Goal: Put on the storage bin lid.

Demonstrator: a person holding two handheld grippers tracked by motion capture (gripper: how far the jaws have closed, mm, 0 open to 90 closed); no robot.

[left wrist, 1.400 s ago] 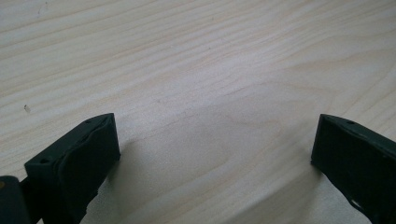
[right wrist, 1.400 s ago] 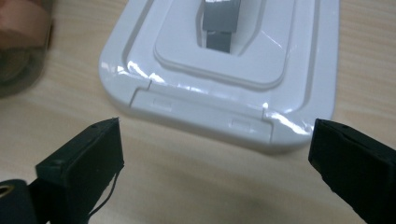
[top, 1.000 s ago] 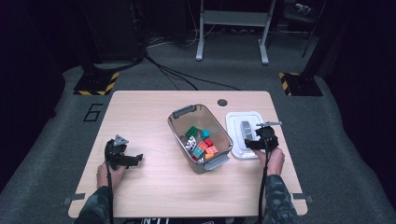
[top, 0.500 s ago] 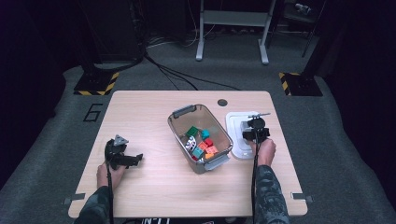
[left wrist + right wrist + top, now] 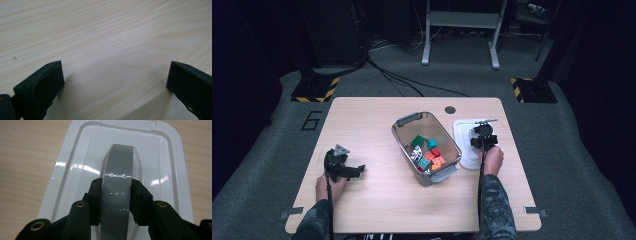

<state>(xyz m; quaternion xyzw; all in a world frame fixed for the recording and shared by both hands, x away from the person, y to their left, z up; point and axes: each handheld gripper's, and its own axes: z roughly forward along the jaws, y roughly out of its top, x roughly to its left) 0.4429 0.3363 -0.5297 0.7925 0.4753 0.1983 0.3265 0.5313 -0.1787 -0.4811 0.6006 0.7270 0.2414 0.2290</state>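
- Clamped on the grey handle of the white lid, my right claw has just been closing, and both pads now press the handle's sides, one on each.
- That lid lies flat on the wooden table, near the table's right edge, with my right claw directly over its middle and my right hand just behind it.
- Over on the other side, my left claw is released, its jaws spread wide with bare tabletop between them; in the left gripper view its pads rest low over the wood and hold nothing.
- Between my two claws stands the clear grey bin, just beside the lid's left edge, uncovered, with grey latches at both ends.
- Inside it lie coloured blocks, green, teal, red and orange, bunched toward the near end.
- Nothing sits between the lid and the bin.
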